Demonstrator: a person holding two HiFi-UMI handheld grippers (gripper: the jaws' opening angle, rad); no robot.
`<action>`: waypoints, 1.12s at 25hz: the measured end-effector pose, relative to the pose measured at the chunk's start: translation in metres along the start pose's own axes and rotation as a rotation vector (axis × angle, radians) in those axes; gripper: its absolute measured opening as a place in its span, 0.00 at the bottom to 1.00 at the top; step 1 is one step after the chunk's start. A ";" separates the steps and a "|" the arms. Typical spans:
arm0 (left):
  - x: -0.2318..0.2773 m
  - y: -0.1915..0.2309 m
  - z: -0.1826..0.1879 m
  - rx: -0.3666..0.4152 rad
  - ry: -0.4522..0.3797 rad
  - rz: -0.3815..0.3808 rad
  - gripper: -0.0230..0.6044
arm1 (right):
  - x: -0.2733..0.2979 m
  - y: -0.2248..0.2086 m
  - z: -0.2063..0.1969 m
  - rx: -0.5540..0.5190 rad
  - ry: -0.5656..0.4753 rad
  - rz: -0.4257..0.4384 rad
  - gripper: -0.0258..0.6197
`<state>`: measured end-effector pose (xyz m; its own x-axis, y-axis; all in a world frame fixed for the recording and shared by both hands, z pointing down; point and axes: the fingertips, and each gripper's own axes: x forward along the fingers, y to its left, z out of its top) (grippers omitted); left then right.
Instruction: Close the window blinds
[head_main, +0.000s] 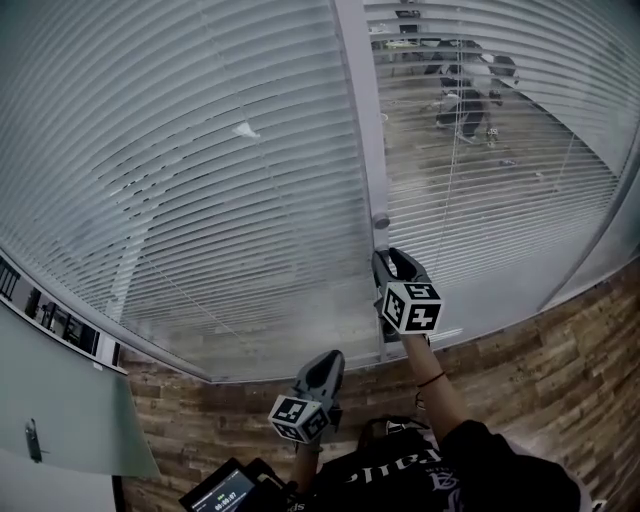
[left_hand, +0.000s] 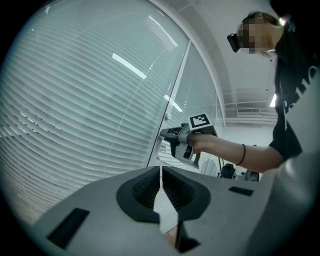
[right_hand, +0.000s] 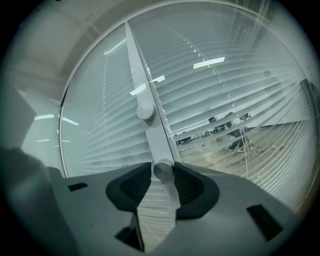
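Left pane blinds (head_main: 180, 170): slats tilted shut, opaque. Left tool (left_hand: 161, 187): jaws together with nothing between them, held near the window's lower edge, clear of the glass.

Centre mullion (head_main: 358, 120): carries two round knobs. The upper knob (right_hand: 145, 111) is free. Right tool (right_hand: 163, 176): jaws clamped on the lower knob (right_hand: 163, 169).

Right pane blinds (head_main: 500, 170): slats open, room visible beyond.

The knob appears small, rigid and smooth. Grip squarely across its diameter and rotate gently; the slats look light and easily bent.
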<state>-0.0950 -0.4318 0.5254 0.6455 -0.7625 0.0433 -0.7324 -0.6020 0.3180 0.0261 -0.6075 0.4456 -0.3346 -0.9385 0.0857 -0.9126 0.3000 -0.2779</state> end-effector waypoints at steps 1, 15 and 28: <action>0.001 0.000 0.000 -0.008 -0.003 0.003 0.04 | 0.002 -0.001 0.000 -0.008 0.012 -0.004 0.25; 0.004 -0.007 -0.006 -0.002 0.000 0.009 0.04 | 0.003 0.010 -0.003 -0.761 0.098 -0.057 0.25; -0.002 -0.009 -0.016 -0.015 0.028 0.010 0.04 | 0.001 0.008 -0.002 -0.814 0.137 -0.098 0.25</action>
<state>-0.0862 -0.4207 0.5374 0.6442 -0.7613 0.0732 -0.7358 -0.5908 0.3311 0.0178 -0.6053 0.4455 -0.2220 -0.9534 0.2041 -0.8062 0.2973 0.5115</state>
